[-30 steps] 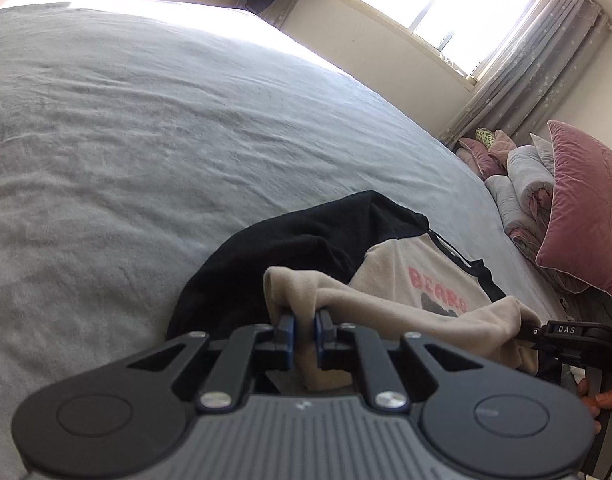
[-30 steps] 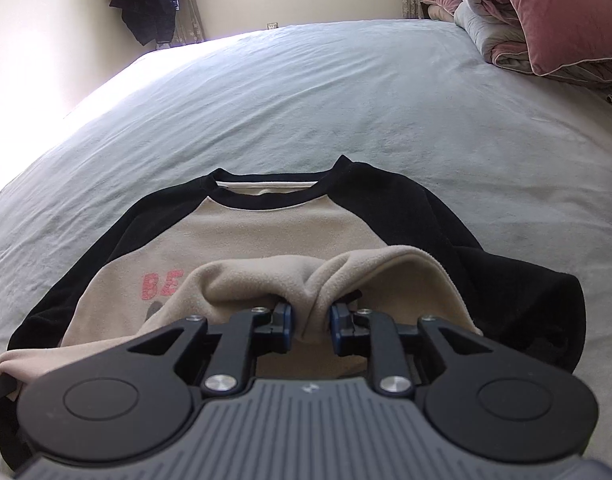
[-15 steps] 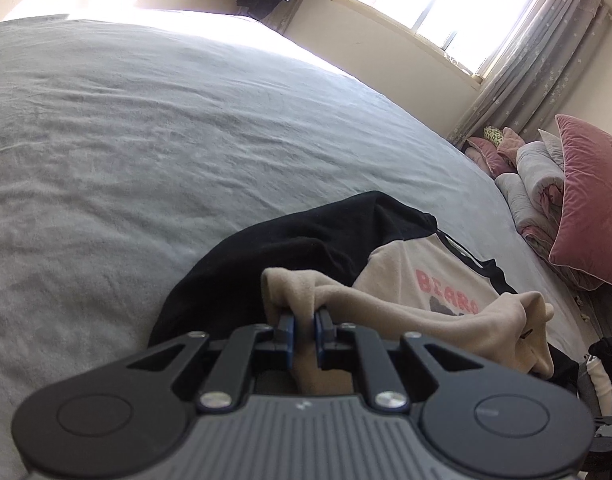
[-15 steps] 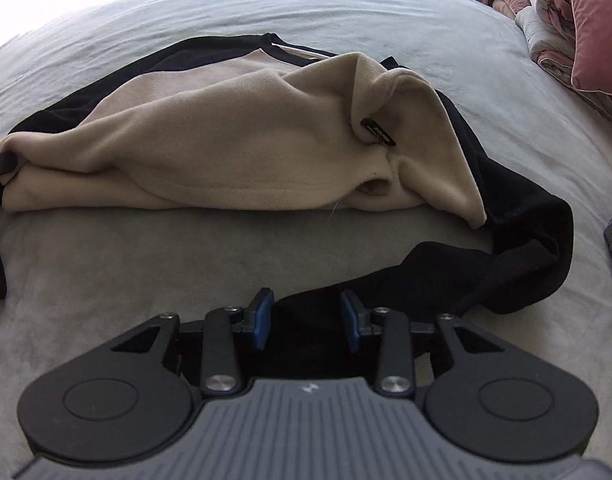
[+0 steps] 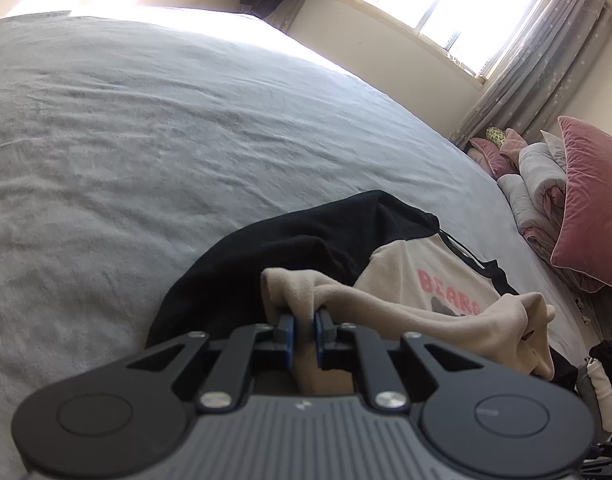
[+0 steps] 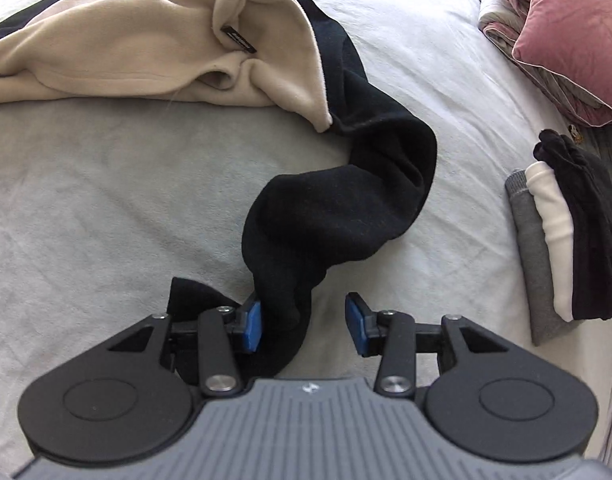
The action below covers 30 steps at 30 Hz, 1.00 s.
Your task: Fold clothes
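A beige sweatshirt with black raglan sleeves (image 5: 433,280) lies on the grey bed, pink letters on its chest. My left gripper (image 5: 304,330) is shut on a bunched corner of the beige hem, which is lifted over the body. In the right wrist view the beige hem (image 6: 154,56) lies folded up over the shirt. The black sleeve (image 6: 337,216) trails from it toward the camera. My right gripper (image 6: 304,330) is open, its jaws astride the sleeve's cuff end, the left pad touching the cloth.
A grey bedsheet (image 5: 146,140) covers the bed. A stack of folded clothes (image 6: 565,232) sits at the right edge. Pink pillows and rolled quilts (image 5: 565,200) pile at the bed's head. A window with curtains (image 5: 445,4) is behind.
My right gripper let go of the beige hem, which dropped folded on the shirt, then moved back and down over the black sleeve. The left gripper kept its grip, barely moving.
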{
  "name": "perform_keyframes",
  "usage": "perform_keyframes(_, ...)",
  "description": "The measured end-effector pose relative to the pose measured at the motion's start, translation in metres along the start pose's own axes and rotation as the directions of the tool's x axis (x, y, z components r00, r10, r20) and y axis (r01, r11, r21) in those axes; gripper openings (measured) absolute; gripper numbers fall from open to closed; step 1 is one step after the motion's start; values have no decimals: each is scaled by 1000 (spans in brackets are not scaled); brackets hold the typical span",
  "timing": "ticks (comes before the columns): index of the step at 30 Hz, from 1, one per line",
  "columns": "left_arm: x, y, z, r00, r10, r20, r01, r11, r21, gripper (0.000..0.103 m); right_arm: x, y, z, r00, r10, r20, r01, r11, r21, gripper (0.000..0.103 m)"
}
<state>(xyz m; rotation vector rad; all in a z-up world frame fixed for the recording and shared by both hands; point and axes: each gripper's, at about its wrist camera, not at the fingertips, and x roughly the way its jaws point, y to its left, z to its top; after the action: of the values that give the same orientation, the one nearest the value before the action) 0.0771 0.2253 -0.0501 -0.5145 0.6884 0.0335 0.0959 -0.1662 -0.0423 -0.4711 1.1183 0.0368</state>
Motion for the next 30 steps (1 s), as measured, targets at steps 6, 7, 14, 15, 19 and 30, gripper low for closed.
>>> perform_keyframes(6, 2, -1, -1, 1000, 7, -1, -7, 1000, 7, 10, -8, -26, -4, 996, -78, 34, 75, 994, 79, 40)
perform_keyframes(7, 2, -2, -1, 1000, 9, 0, -9, 1000, 10, 10, -13, -30, -5, 997, -62, 55, 56, 993, 109, 41)
perform_keyframes(14, 3, -4, -4, 1000, 24, 10, -25, 999, 29, 10, -25, -24, 1, 990, 20, 142, -43, 986, 163, 51)
perform_keyframes(15, 3, -4, -4, 1000, 26, 11, -26, 999, 29, 10, -21, -24, 3, 990, 18, 137, -42, 985, 170, 51)
perform_keyframes(19, 4, -4, -4, 1000, 27, 13, -28, 999, 26, 10, 2, -26, 8, 994, 11, 113, -35, 977, 210, 51)
perform_keyframes(30, 6, -3, -4, 999, 32, 8, -32, 999, 27, 10, 13, -71, 31, 978, -80, 191, 4, 930, 368, 30)
